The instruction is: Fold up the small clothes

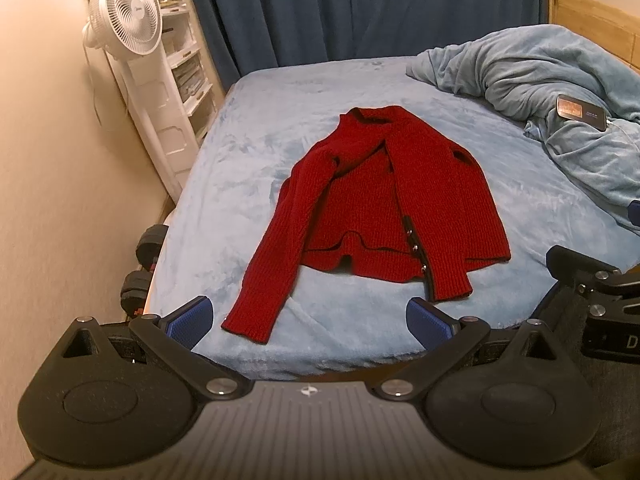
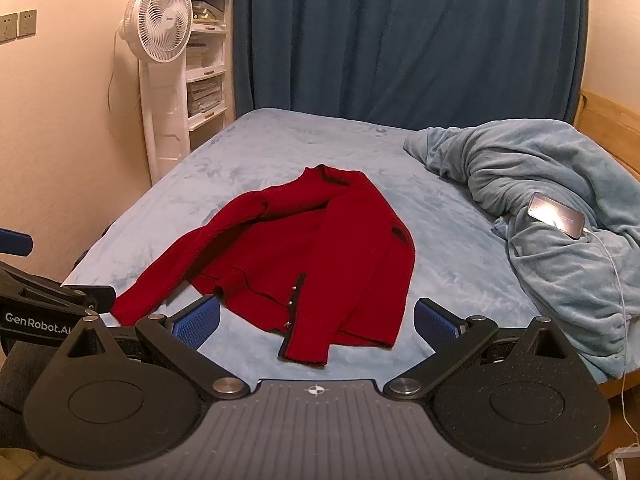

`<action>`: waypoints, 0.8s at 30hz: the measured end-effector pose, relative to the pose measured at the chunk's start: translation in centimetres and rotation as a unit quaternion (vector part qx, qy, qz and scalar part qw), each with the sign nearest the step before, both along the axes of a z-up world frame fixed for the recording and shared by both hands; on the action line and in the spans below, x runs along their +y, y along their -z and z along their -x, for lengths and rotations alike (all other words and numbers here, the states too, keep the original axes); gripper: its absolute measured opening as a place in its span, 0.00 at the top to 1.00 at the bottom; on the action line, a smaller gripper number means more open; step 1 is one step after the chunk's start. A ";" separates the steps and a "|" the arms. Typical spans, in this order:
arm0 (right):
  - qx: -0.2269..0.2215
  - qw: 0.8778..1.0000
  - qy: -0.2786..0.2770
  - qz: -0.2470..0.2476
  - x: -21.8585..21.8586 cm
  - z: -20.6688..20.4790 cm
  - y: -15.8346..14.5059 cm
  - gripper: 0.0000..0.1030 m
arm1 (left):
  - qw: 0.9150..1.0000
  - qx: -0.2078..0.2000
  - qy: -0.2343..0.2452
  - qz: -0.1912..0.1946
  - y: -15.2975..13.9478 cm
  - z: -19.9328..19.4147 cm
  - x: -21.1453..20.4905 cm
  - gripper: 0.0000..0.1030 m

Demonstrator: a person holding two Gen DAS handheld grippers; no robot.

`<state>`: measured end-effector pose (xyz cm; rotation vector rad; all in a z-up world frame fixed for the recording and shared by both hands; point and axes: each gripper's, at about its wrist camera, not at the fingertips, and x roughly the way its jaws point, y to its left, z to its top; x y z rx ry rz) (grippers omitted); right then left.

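A red knit cardigan lies spread on the light blue bed, collar away from me, hem and buttons near me. One sleeve stretches toward the near left; the other is folded down on the right. It also shows in the right wrist view. My left gripper is open and empty, just short of the near bed edge, its blue pads either side of the left sleeve cuff. My right gripper is open and empty, in front of the hem.
A crumpled blue blanket lies at the bed's right with a phone and cable on it. A white fan and shelves stand at the left wall. Dumbbells sit on the floor left of the bed. Dark curtain behind.
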<state>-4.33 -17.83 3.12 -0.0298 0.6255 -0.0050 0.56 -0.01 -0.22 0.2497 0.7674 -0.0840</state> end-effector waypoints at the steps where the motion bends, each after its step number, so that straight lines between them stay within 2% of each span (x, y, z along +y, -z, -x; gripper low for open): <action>1: 0.000 1.000 0.000 0.000 0.0 0.0 0.0 0.01 | 1.000 0.001 0.000 0.000 0.0 0.0 0.0 0.00; 24: 0.004 1.000 -0.002 0.005 -0.2 -0.2 0.1 0.01 | 1.000 0.009 -0.004 0.009 0.6 0.0 0.3 0.00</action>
